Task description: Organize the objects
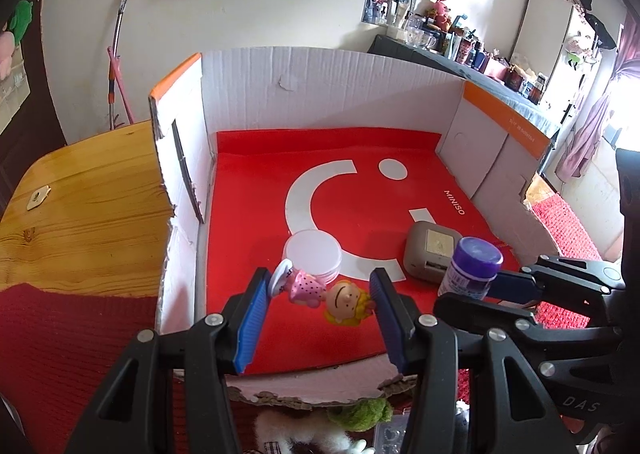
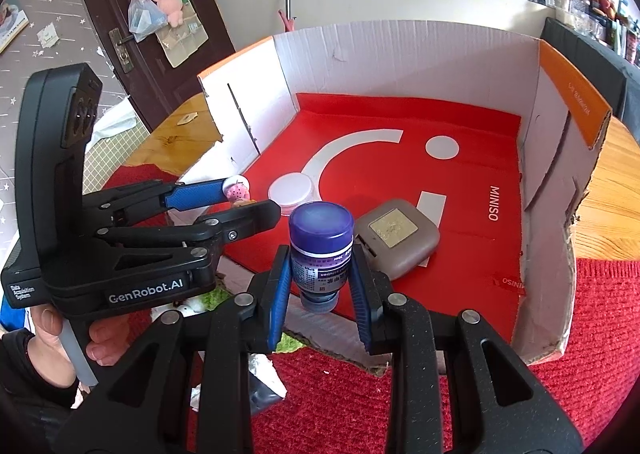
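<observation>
A small figurine (image 1: 316, 292) with a pink dotted dress, blond head and white base lies crosswise in my left gripper (image 1: 318, 282), which is shut on it just above the box floor. The base meets the left pad and the head meets the right. My right gripper (image 2: 320, 254) is shut on a purple-capped bottle (image 2: 320, 250), held upright over the front edge of the box. The left wrist view shows the bottle (image 1: 472, 270) and right gripper (image 1: 476, 290) at the right. In the right wrist view the left gripper (image 2: 250, 198) and figurine (image 2: 238, 192) are at the left.
An open cardboard box (image 1: 320, 86) with white walls is lined with a red bag (image 2: 460, 190). Inside lie a white-lidded round jar (image 1: 312, 254) and a grey square case (image 2: 394, 238). The box rests on a wooden table (image 1: 88, 206) with a red knit mat (image 2: 600, 314). Green plush (image 1: 360, 414) lies before it.
</observation>
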Tool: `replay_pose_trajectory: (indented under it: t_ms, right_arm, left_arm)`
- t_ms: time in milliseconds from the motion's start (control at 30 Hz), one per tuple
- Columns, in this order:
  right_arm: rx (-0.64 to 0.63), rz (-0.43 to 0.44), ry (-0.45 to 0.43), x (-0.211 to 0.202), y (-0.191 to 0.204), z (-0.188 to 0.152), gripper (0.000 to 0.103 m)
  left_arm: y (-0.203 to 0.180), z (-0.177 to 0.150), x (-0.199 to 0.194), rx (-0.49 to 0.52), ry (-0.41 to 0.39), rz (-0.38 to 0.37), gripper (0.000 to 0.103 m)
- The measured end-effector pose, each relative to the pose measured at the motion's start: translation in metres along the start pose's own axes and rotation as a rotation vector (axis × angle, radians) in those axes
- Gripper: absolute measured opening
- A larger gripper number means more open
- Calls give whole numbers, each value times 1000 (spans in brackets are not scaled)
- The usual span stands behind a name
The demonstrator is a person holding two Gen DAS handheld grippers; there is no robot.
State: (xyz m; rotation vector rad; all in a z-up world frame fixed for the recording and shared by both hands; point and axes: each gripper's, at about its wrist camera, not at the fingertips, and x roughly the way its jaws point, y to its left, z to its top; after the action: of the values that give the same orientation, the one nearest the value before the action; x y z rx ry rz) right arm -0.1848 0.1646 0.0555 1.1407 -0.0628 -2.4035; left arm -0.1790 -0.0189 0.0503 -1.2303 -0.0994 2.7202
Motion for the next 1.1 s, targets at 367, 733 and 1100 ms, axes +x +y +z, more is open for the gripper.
replay_pose_trajectory:
  t_ms: [367,733,1100]
  right_arm:
    - [-10,-9,23,10,-3,2,27]
    - [-7,14,40,17,-6,11,27]
    - [-53,-17,84,18,-4,13,27]
  left_arm:
    - [-2,-1,8,11,19,-5,53]
    - [-3,0,16,15,25,3,53]
    - [-6,-1,17,22,32,3,53]
